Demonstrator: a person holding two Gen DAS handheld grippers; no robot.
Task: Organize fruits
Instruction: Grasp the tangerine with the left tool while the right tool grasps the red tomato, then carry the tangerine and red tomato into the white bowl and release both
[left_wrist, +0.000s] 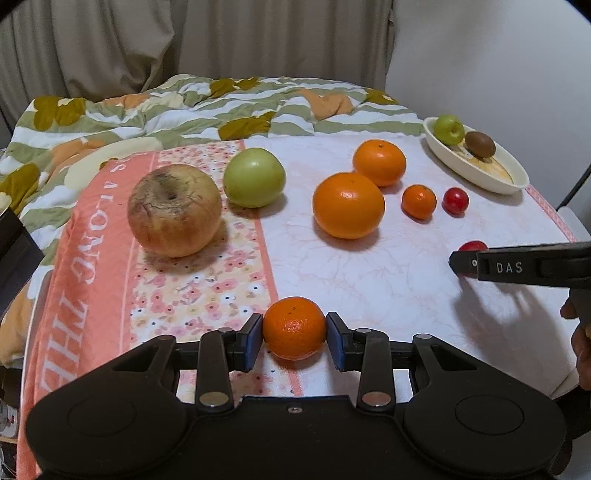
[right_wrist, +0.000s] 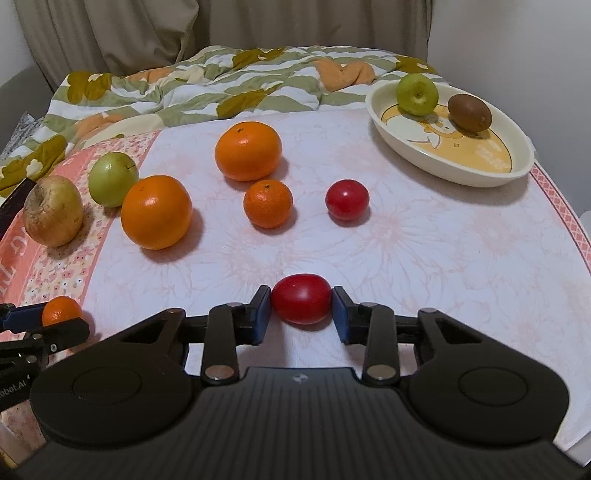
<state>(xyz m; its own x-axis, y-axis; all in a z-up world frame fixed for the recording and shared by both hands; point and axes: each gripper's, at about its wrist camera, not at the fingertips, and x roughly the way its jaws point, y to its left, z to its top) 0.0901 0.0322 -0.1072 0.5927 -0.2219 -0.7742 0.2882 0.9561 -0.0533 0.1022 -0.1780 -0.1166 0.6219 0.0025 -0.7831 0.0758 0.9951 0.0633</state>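
My left gripper (left_wrist: 294, 329) is shut on a small mandarin (left_wrist: 294, 334) that rests on the cloth near the front edge, with a blue pad pressed on each side. My right gripper (right_wrist: 301, 304) is shut on an oval red fruit (right_wrist: 301, 298), which also sits on the cloth. Further back lie a blemished yellow apple (left_wrist: 174, 210), a green apple (left_wrist: 254, 177), two big oranges (left_wrist: 348, 205) (left_wrist: 379, 162), another small mandarin (left_wrist: 419, 201) and a second red fruit (left_wrist: 455, 201). A cream oval dish (right_wrist: 443, 173) at the back right holds a small green apple (right_wrist: 417, 93) and a kiwi (right_wrist: 470, 112).
A flowered pink and white cloth (right_wrist: 406, 258) covers the table. A rumpled green and orange quilt (left_wrist: 207, 107) lies along the far edge, with curtains behind. A person's hand (left_wrist: 580, 332) holds the right gripper at the right edge of the left wrist view.
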